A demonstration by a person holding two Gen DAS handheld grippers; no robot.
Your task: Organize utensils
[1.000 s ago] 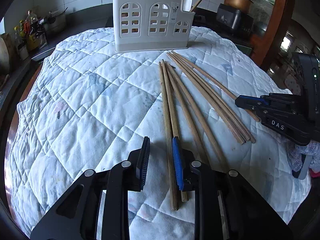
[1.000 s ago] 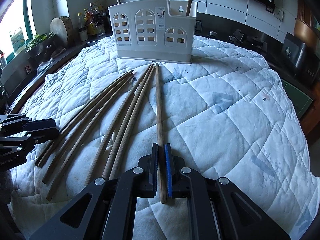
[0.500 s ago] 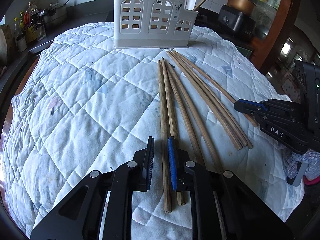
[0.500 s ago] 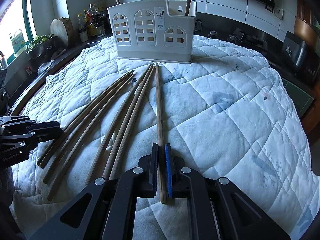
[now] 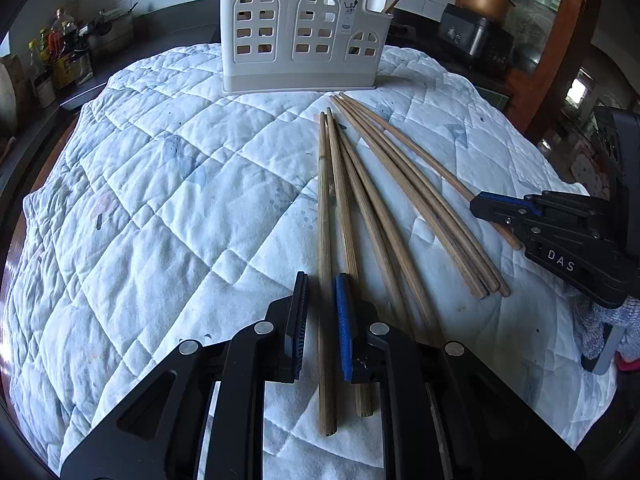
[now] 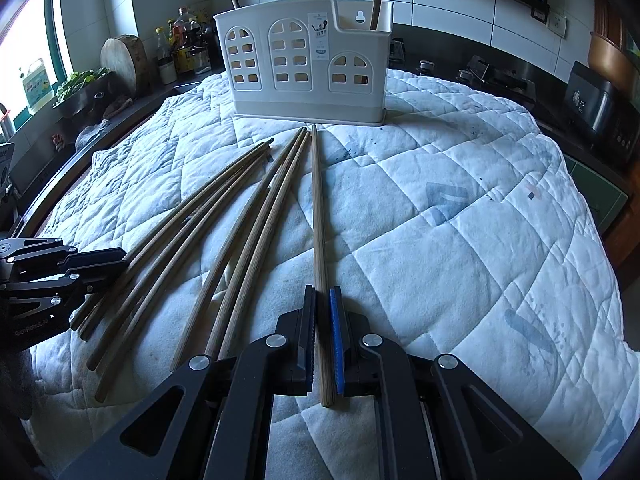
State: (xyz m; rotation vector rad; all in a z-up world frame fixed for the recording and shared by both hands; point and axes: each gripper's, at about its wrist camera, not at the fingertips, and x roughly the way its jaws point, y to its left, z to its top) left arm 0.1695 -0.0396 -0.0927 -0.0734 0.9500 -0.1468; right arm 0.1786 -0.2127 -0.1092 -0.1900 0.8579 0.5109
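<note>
Right gripper point(image 6: 322, 344) clenched on one chopstick point(image 6: 316, 216) lying on the quilted cloth point(image 6: 460, 240), left gripper point(image 5: 320, 320) just narrowed around the leftmost chopstick point(image 5: 325, 216), gaps still seen, white holder point(image 5: 300, 36) behind.

Daylight comes in from a bright window point(image 6: 28, 76) on the left, so bright it looks washed out. The white quilt point(image 6: 460, 240) is well lit and sharp. The corners of both pictures go dark and curved, and the far kitchen looks dim. Shadows are soft, nothing looks blurry
</note>
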